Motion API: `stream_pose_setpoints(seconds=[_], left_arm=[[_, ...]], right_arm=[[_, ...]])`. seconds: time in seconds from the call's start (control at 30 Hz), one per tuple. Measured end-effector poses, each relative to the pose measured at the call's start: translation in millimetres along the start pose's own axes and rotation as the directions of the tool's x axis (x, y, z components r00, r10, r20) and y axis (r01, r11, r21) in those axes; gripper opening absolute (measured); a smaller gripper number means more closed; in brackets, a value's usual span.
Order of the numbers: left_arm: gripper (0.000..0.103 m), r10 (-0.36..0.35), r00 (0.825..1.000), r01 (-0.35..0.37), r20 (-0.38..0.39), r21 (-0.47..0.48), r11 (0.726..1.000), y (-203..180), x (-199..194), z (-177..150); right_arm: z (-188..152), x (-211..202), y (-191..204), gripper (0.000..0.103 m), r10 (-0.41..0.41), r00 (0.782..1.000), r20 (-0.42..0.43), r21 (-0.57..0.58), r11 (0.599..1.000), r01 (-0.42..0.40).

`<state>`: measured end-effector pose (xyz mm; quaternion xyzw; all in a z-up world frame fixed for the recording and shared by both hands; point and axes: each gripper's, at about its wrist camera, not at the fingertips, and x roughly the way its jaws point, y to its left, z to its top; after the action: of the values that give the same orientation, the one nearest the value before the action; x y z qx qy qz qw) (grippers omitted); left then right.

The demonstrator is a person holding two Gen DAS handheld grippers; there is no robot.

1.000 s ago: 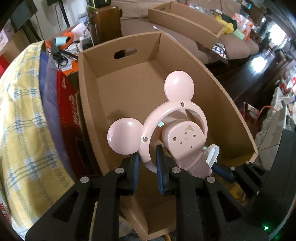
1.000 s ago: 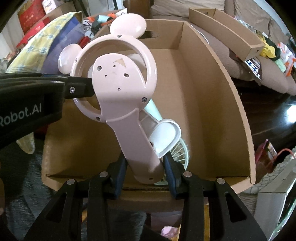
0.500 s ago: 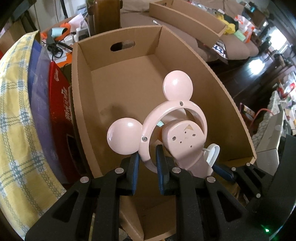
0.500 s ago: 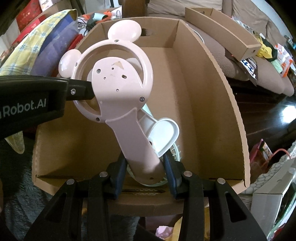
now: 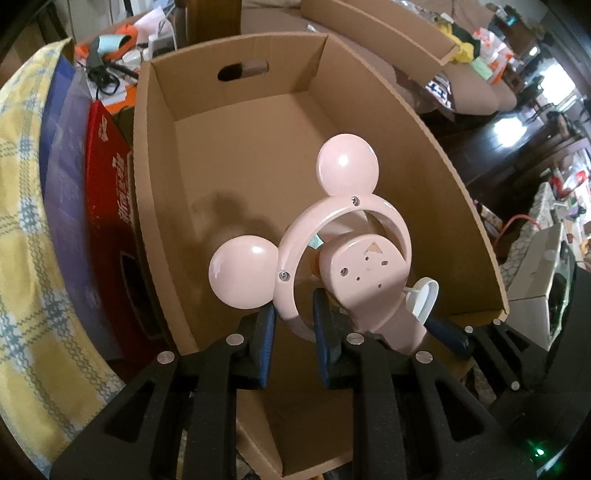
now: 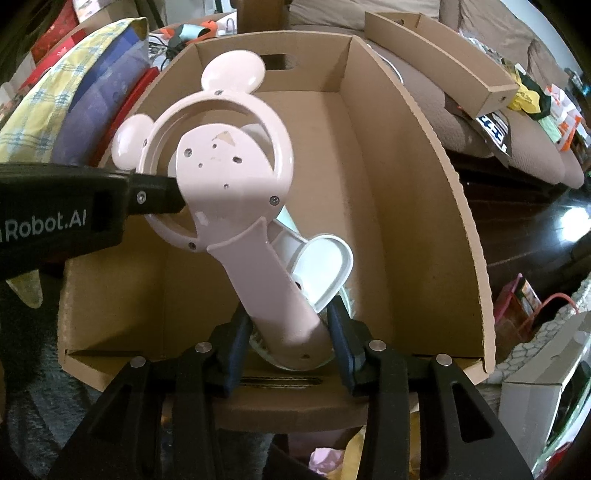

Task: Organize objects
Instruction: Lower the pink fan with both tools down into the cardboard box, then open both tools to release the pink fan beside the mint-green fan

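Note:
A pink hand fan (image 5: 365,266) with two round mouse ears hangs over an open brown cardboard box (image 5: 236,147). My left gripper (image 5: 293,339) is shut on the lower rim of its ring. In the right wrist view the fan (image 6: 229,173) slants up to the left. My right gripper (image 6: 290,339) is shut on the bottom of its handle. The left gripper's finger (image 6: 155,195) reaches in from the left edge onto the ring. A white and mint plastic part (image 6: 325,273) sits behind the handle. I cannot tell whether it is gripped too.
The box wall (image 6: 424,147) curves along the right, with a hand-hole in the far end. A yellow checked cloth (image 5: 26,221) and a red carton (image 5: 107,221) press against the box's left. A shallow cardboard tray (image 5: 388,33) lies on a brown sofa behind. A white box (image 5: 535,273) stands at the right.
Both grippers keep their hold on the fan. The left wrist view has tilted a little, so the box sits more centrally. The fan's head leans slightly further left in the right view.

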<state>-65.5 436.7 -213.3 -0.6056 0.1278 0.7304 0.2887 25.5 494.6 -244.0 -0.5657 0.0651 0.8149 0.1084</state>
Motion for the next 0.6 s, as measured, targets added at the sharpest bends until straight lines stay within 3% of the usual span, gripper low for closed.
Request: stream_pose_setpoints(seconds=[0.6], left_arm=[[0.021,-0.028,0.996,0.026,-0.088,-0.021,0.999,5.7,6.9,0.8]], right_arm=[[-0.3,-3.5,-1.6,0.047,0.004,1.0,-0.003,0.013,1.0,-0.004]])
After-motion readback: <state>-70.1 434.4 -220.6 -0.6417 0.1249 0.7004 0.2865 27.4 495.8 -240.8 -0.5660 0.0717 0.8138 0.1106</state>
